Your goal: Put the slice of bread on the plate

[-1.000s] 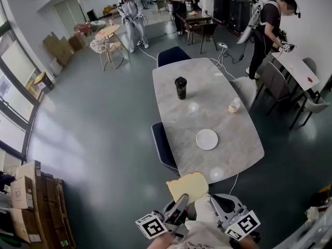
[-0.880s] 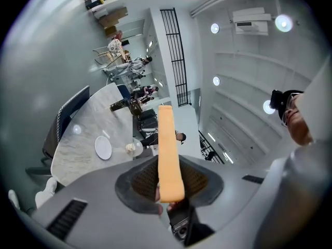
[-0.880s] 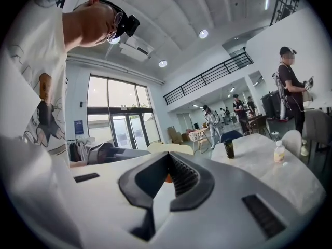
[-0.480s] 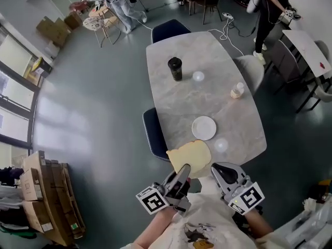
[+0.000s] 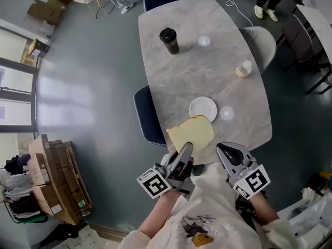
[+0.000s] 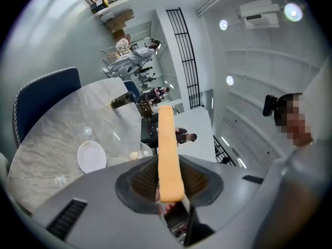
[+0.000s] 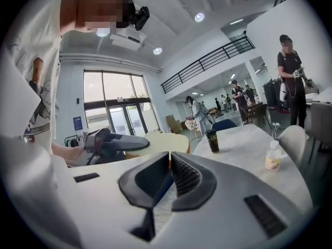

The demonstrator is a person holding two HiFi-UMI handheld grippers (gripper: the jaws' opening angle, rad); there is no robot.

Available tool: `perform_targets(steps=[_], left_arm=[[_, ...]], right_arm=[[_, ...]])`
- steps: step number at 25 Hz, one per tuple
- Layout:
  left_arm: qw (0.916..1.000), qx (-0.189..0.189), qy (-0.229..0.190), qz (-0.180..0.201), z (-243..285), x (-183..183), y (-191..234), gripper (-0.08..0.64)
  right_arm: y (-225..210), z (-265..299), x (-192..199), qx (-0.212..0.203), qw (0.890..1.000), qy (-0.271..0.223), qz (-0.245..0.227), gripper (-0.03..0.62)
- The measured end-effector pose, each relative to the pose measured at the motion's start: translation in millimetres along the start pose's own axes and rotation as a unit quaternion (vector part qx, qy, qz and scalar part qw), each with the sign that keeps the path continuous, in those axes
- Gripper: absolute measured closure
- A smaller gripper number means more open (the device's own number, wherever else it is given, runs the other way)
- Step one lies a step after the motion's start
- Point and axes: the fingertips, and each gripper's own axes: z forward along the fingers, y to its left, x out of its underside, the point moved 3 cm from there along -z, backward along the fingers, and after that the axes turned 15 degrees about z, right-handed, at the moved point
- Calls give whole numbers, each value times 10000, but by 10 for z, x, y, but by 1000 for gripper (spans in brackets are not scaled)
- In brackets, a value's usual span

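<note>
Head view: the left gripper (image 5: 185, 150) is clamped on the near edge of the bread slice (image 5: 191, 134). The slice is carried flat over the table (image 5: 197, 71) edge, its far end by the empty plate (image 5: 203, 109), evidently for laying down. The right gripper (image 5: 224, 150) has its jaws together on nothing and is kept aside.

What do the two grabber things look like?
The left gripper and right gripper are grey, with long pointed jaws and dark ribbed pads. Each carries a white cube with black square markers. The person wears a white shirt with a cartoon print.
</note>
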Motion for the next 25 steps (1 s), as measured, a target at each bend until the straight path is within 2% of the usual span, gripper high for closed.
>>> perform_targets(steps=[5,13,18,22,25], left_arm=[[9995,-203,40,-223,96,-15,271,462],[9986,-337,254,-311,341,11,647,462],[9973,-293,529,-414,591,159,882,462],[9951,-358,822,-411,795,335,1118,462],[9938,-391,982,-344,964,449,1267,462]], right_arm=[[-220,180,35,155,9998,115,111,591],[-549,473,107,465,9986,255,29,591],[-878,662,264,671,9951,461,552,590],[-1091,801,376,745,9938,631,538,591],[-1270,862,460,757,9909,758,810,591]])
